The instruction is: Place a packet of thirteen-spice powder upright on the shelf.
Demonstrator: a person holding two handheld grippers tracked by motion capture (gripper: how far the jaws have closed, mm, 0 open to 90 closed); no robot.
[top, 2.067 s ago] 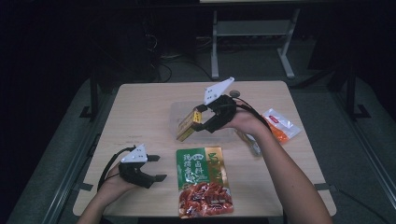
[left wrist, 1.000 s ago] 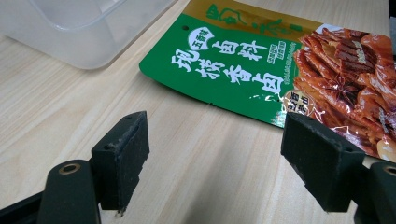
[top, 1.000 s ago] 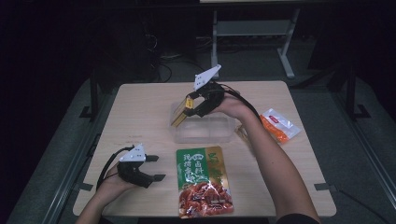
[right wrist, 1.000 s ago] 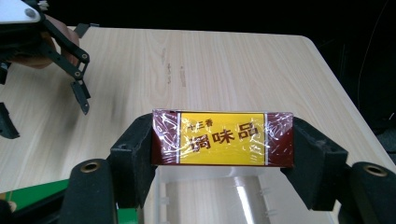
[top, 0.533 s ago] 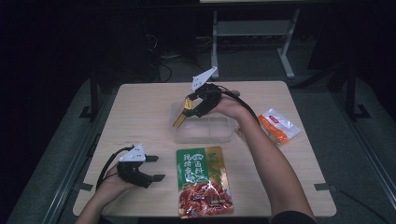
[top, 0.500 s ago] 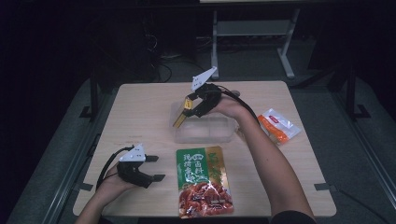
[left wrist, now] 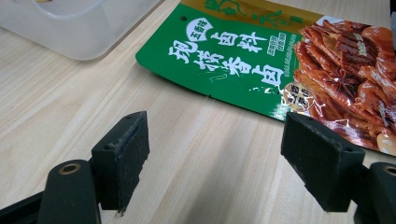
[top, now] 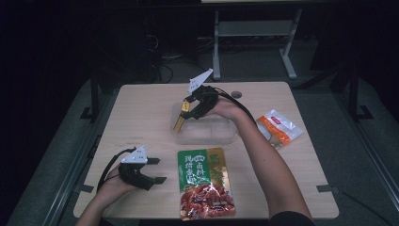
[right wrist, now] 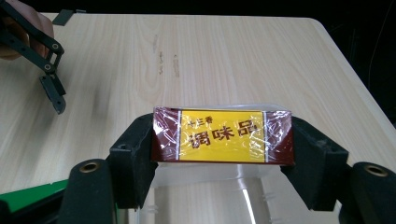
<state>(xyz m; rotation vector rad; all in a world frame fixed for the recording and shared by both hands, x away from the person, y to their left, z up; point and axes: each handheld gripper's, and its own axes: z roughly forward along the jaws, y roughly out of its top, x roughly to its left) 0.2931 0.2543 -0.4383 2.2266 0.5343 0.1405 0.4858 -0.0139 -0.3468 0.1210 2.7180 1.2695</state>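
My right gripper [top: 184, 117] is shut on a yellow and maroon seasoning box [right wrist: 223, 136], its jaws pressing both short ends. It holds the box tilted over the left end of a clear plastic container [top: 207, 133], whose rim [right wrist: 210, 175] lies just under the box. My left gripper [top: 157, 170] rests open near the table's front left, nothing between its pads [left wrist: 122, 158]. A green and red snack pouch [top: 205, 181] lies flat to its right; its green part [left wrist: 233, 60] sits beyond the open jaws.
An orange and white sachet [top: 278, 127] lies at the table's right side. The wooden table [top: 141, 113] has bare room at its left and back. A metal stand [top: 254, 33] is on the floor behind.
My right gripper has carried the seasoning box leftward and down, from above the container's middle to its left end. The left gripper has stayed put.
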